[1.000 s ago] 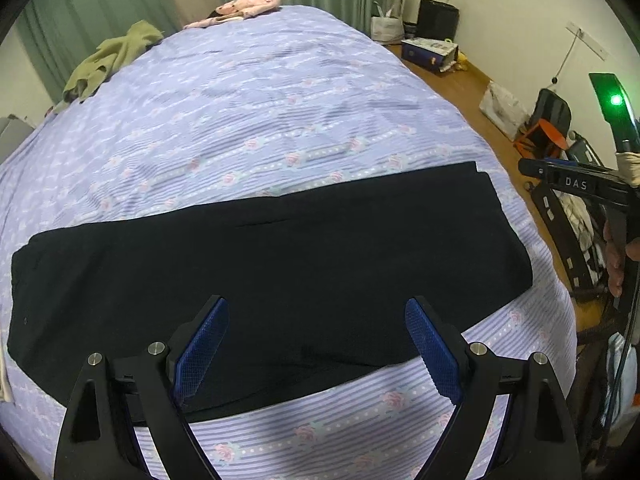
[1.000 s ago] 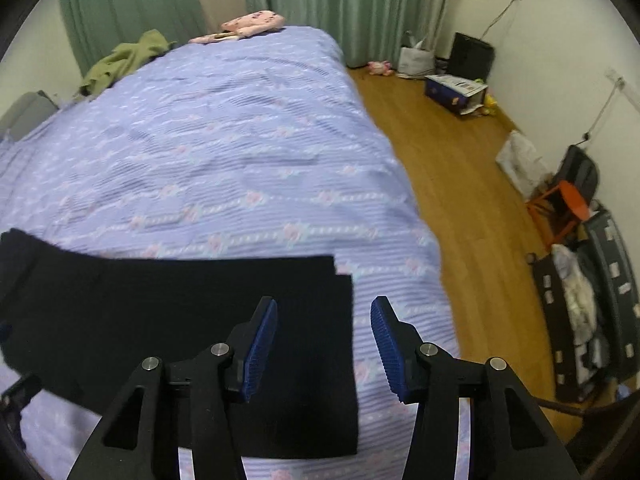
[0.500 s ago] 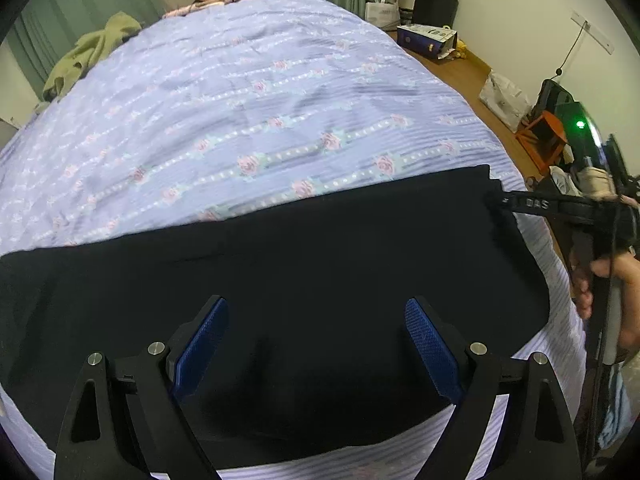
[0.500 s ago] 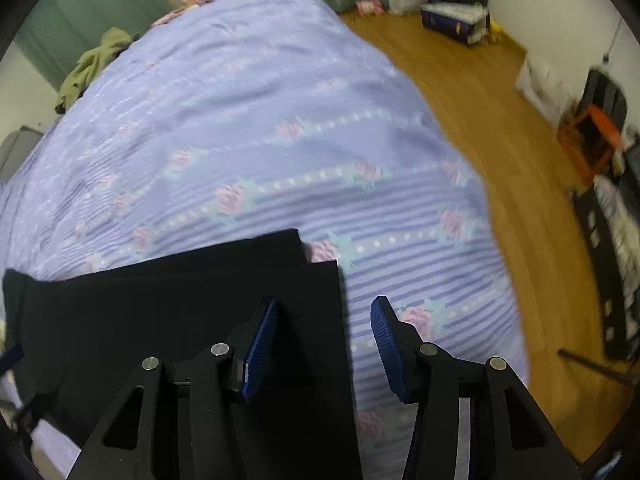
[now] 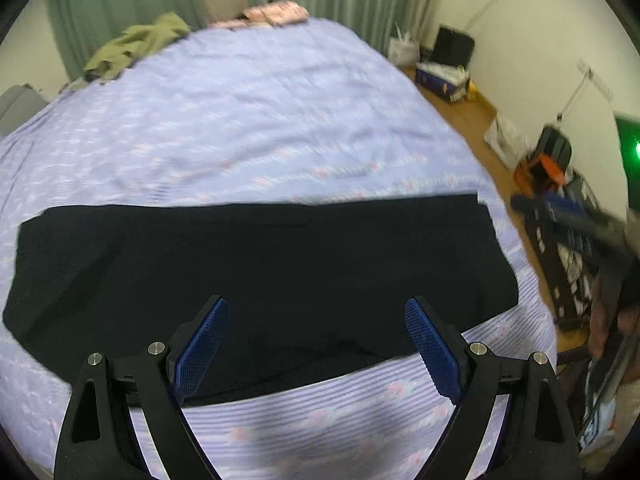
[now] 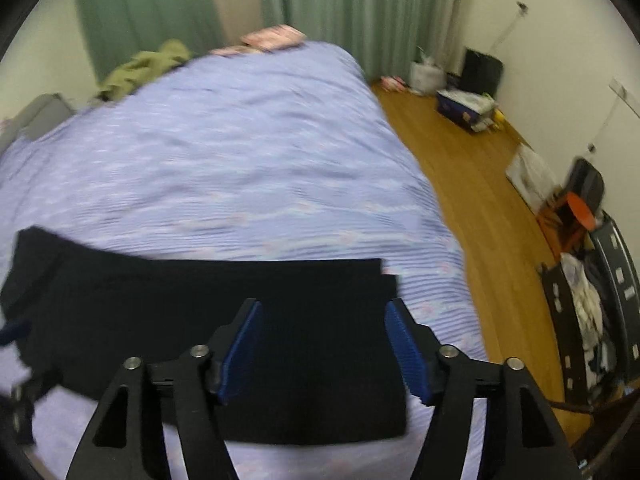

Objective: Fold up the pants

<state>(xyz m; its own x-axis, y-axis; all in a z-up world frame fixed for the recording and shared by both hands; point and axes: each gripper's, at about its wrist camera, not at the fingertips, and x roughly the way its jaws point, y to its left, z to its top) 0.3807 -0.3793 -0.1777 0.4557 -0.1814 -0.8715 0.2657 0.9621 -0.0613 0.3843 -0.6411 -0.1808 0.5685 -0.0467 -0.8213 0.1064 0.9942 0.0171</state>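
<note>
My right hand-held gripper [image 6: 323, 346] has just sprung open and lifted off the pants [image 5: 260, 272], which lie folded lengthwise across the bed [image 5: 240, 128] at twelve o'clock of my open, empty left hand-held gripper [image 5: 316, 346], ready for the crosswise fold.

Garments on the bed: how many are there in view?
3: black pants flat at the near edge, olive garment at the far left corner, pink one at the far end. Others may be hidden.

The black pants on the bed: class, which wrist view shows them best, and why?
The left wrist view: the black pants lie across the bed with both ends visible. The right wrist view shows the right end clearly; the left end runs to the frame's edge.
</note>
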